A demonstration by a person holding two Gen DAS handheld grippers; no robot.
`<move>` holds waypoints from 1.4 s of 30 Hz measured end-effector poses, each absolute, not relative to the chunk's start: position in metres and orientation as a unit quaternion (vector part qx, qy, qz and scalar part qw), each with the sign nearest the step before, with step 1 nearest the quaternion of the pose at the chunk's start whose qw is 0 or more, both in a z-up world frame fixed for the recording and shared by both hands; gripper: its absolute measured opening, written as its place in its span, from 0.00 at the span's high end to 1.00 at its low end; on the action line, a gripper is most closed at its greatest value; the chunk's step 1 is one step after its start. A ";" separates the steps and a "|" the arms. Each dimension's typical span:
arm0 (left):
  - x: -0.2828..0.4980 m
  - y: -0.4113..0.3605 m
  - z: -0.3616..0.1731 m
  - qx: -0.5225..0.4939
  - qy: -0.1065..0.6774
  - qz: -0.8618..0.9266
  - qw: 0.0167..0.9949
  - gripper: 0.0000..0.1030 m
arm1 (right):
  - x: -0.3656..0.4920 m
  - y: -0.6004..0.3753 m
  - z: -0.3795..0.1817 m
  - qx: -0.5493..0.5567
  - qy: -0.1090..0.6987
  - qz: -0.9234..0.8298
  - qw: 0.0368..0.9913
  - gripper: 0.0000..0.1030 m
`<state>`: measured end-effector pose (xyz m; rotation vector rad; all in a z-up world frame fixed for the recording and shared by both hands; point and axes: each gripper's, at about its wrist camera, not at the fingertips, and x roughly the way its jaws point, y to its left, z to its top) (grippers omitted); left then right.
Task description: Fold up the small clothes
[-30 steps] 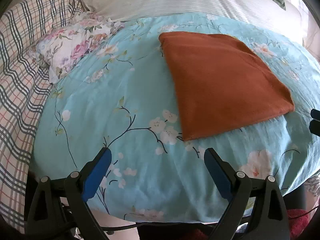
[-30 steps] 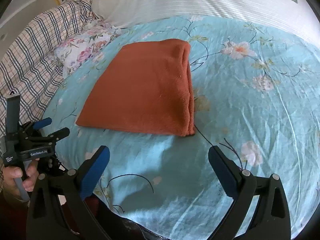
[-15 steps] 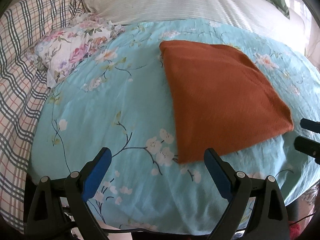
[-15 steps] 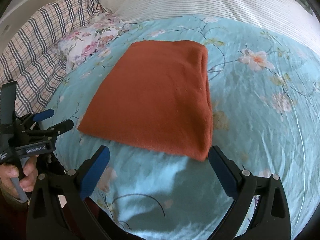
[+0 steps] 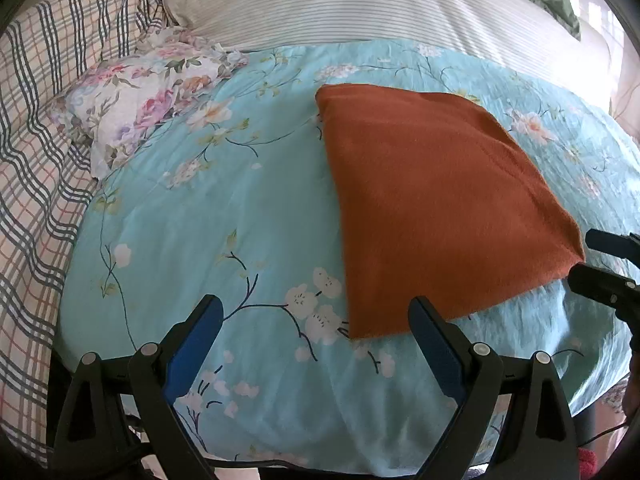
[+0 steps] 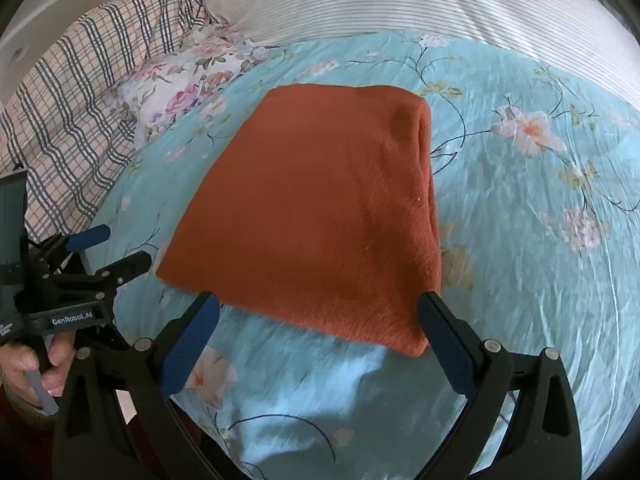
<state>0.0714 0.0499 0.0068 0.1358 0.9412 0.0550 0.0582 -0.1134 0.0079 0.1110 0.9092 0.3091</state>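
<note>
Both grippers close on the folded garment's near edge.
Left gripper [image 5: 314,320] and right gripper [image 6: 318,314], both wide open and empty, bracket the rust garment's [image 6: 320,208] 6 o'clock corners for another fold.

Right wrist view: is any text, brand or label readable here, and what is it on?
"GenRobot.AI": white print on the black body of the left hand-held gripper, held in a hand.
A small white label at that body's left edge is too small to read.
Nothing readable on the folded rust-orange fleece garment.
</note>
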 end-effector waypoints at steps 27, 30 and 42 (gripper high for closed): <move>0.068 0.038 0.018 0.075 0.438 0.009 0.896 0.08 | 0.056 -0.122 0.020 0.063 0.421 0.148 0.893 0.03; 0.066 0.036 0.019 0.077 0.436 0.009 0.897 0.08 | 0.056 -0.122 0.020 0.063 0.422 0.148 0.892 0.03; 0.064 0.034 0.019 0.082 0.434 0.003 0.897 0.08 | 0.054 -0.122 0.020 0.061 0.424 0.149 0.891 0.03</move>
